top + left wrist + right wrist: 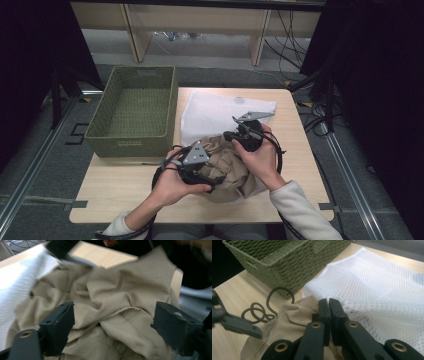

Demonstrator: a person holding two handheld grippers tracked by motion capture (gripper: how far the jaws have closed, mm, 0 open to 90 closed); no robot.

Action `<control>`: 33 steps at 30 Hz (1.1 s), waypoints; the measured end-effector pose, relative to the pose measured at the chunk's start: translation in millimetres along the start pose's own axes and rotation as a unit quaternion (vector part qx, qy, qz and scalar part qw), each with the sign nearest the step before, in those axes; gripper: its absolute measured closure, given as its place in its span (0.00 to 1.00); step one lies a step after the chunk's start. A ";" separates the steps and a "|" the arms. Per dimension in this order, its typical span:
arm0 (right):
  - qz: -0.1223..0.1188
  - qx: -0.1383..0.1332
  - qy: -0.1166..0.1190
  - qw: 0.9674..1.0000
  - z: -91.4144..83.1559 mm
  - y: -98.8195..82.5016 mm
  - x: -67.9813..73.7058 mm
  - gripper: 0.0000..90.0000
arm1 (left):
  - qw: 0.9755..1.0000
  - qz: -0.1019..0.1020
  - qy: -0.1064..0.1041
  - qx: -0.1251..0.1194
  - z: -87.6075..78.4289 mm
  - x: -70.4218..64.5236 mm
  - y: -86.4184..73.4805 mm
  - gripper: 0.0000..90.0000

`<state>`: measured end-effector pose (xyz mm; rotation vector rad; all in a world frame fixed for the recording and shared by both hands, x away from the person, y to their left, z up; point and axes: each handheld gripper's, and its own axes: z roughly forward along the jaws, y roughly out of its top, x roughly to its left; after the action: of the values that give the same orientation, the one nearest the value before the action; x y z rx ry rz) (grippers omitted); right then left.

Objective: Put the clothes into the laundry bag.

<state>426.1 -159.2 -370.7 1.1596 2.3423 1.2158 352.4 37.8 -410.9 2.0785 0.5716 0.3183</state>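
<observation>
A crumpled tan garment (227, 167) lies at the table's front middle, partly over a white mesh bag (215, 112) spread flat behind it. My left gripper (214, 181) is at the garment's left side. In the left gripper view its jaws (113, 308) stand wide open over the tan folds (112, 285), pressing on nothing. My right gripper (231, 135) sits at the garment's far edge. Its jaws (329, 302) are shut, with their tips where the tan cloth (292, 320) meets the mesh (382, 285). I cannot tell whether any fabric is pinched.
A green woven basket (127, 145) stands at the table's back left, close to the mesh bag's left edge (287, 267). A dark cable (262, 310) coils on the wooden table (115, 185) between basket and garment. Beyond the table are a shelf unit and floor cables.
</observation>
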 end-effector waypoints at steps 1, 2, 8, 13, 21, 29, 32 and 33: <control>-0.012 -0.004 0.002 1.000 0.8 0.1 -1.4 1.00 | 1.000 0.014 -0.013 0.022 9.3 -3.4 -3.7 0.16; -0.004 -0.002 0.000 1.000 0.5 -0.1 -0.8 1.00 | 0.999 0.021 -0.014 0.029 14.8 -5.4 -5.7 0.15; -0.006 0.000 -0.003 1.000 0.8 -0.4 -2.3 1.00 | 0.993 0.086 0.011 0.082 39.6 -12.7 -14.8 0.13; 0.002 0.006 0.001 1.000 0.7 -0.5 -0.4 1.00 | 0.987 0.125 0.041 0.092 52.6 -16.7 -14.9 0.30; -0.011 0.005 0.007 1.000 -1.7 1.4 2.1 1.00 | 0.993 0.094 0.053 0.054 52.3 -5.3 -3.4 0.85; -0.013 -0.004 0.011 1.000 -10.5 5.3 5.9 1.00 | 0.997 0.031 0.073 -0.004 33.0 9.2 14.0 0.92; -0.013 -0.014 0.011 1.000 -15.0 7.1 8.3 1.00 | 0.996 0.022 0.080 -0.017 23.1 11.7 21.0 0.92; -0.022 -0.021 0.010 0.999 -19.9 8.9 10.4 1.00 | 0.996 0.018 0.088 -0.030 15.3 11.5 26.2 0.92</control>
<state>413.3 -159.9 -350.2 1.0818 2.3325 1.2609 376.0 20.5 -397.0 2.0169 0.6214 0.5376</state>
